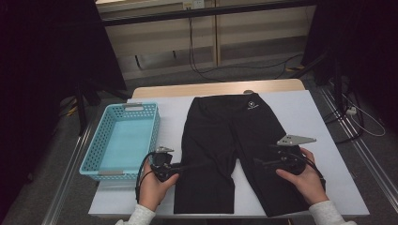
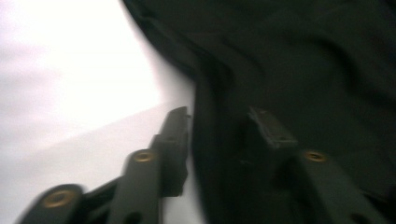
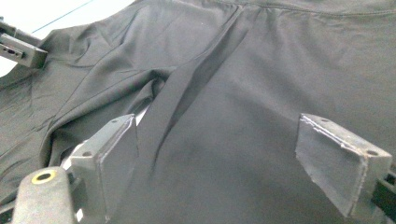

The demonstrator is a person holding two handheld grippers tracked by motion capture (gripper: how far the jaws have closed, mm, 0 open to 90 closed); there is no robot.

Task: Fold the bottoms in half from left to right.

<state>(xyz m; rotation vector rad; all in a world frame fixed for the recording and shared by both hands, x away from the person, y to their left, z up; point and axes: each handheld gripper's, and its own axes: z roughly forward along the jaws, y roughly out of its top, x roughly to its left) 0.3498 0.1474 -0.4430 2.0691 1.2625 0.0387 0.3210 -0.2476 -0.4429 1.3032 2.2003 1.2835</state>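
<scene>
Black shorts (image 1: 230,140) lie flat on the white table cover (image 1: 305,112), waistband at the far side, legs toward me. My left gripper (image 1: 199,165) lies low at the outer edge of the shorts' left leg. In the left gripper view the jaws of this gripper (image 2: 222,123) stand apart with the dark hem edge (image 2: 210,93) between them, not pinched. My right gripper (image 1: 259,162) rests on the right leg, pointing inward. Its own view has this gripper (image 3: 219,154) open wide over smooth black cloth (image 3: 243,93), near the crotch seam fold.
A light blue perforated basket (image 1: 94,154) stands at the left of the table, close to my left hand. Bare white cover lies right of the shorts. Cables and dark stands sit on the floor beyond the table's far edge.
</scene>
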